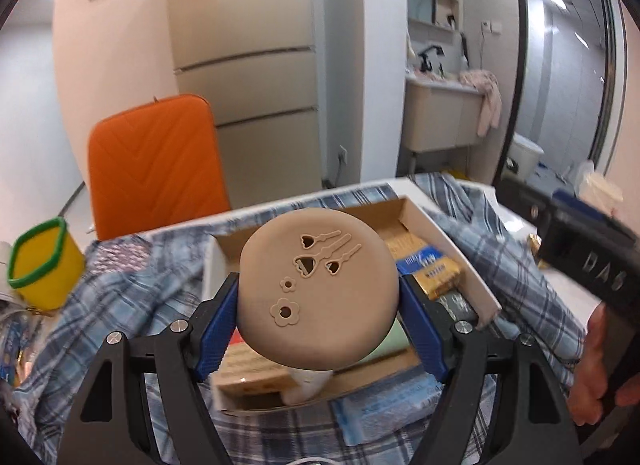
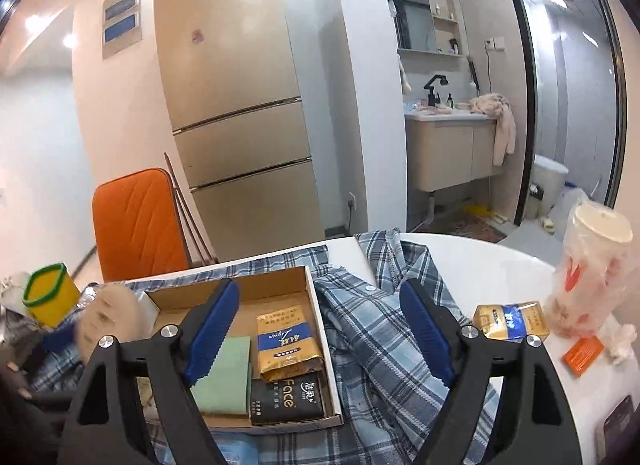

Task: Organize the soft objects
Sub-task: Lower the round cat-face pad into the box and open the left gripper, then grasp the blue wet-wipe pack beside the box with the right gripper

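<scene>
My left gripper (image 1: 318, 289) is shut on a round beige soft pad (image 1: 320, 257) embossed with hearts and flowers; both blue pads press its sides. It hangs over an open cardboard box (image 1: 440, 233) lying on a blue plaid shirt (image 1: 500, 265). In the right wrist view the box (image 2: 276, 293) holds a green cloth (image 2: 228, 373), a gold pack (image 2: 286, 341) and a black pack (image 2: 286, 397). The beige pad (image 2: 108, 321) shows blurred at the box's left end. My right gripper (image 2: 318, 285) is open and empty above the box's right edge and the shirt (image 2: 380, 345).
A yellow tub with a green rim (image 2: 48, 301) stands left of the box, with an orange chair (image 2: 140, 221) behind the table. On the right of the white table (image 2: 480, 261) are another gold pack (image 2: 510, 321), a bagged cup (image 2: 588, 269) and an orange packet (image 2: 582, 355).
</scene>
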Motion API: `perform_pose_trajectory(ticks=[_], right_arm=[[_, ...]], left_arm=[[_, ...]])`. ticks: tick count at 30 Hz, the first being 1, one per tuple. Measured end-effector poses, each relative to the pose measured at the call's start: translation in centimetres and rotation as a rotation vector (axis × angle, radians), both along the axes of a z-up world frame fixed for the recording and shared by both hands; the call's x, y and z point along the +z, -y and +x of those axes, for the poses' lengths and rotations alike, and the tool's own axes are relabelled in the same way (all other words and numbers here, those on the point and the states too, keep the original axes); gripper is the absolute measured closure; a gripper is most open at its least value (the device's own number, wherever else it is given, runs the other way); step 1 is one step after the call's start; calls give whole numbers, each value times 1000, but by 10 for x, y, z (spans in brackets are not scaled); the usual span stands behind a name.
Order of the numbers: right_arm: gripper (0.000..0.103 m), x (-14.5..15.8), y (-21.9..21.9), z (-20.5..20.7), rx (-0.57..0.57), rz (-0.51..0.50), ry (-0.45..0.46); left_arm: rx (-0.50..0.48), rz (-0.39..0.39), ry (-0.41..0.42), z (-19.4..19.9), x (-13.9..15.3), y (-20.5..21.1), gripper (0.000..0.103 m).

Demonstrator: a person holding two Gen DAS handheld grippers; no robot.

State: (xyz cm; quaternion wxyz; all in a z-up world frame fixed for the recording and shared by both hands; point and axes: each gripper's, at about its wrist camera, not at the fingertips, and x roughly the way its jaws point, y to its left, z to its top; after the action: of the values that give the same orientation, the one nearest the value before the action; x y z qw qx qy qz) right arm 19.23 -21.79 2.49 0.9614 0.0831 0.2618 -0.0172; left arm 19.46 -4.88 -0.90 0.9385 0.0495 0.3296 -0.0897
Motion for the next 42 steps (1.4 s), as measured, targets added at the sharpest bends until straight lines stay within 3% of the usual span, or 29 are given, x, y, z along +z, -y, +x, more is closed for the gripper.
perform_pose_trajectory(ticks=[2,6,8,9,12,18,22,27,33,42], right_arm=[[19,-1,0,1,-2,-6,-7],[19,-2,1,0,2,10,-5],[19,0,1,-2,3,10,5],[19,0,1,-3,5,8,11],[19,2,1,-5,-1,16,33],[18,9,1,-10,1,19,55],[18,23,-7,-15,13,12,87],[18,44,-20,-36,36,7,137],[16,57,-38,-68,91,-42,176],[10,38,-52,-98,72,-40,196]], left_arm=[[-16,16,-8,0,-6,6,26],[-18,-48,48,-7,-6,1,19],[-4,-62,101,-11,0,-2,1],[5,-66,134,-13,5,-4,0],[-3,-73,215,-23,16,-6,0],[1,-34,278,-37,31,-8,0],[-1,12,344,-59,42,-12,0],[55,10,458,-90,55,-32,0],[68,-31,477,-117,54,-59,0],[117,-89,473,-138,30,-82,0]])
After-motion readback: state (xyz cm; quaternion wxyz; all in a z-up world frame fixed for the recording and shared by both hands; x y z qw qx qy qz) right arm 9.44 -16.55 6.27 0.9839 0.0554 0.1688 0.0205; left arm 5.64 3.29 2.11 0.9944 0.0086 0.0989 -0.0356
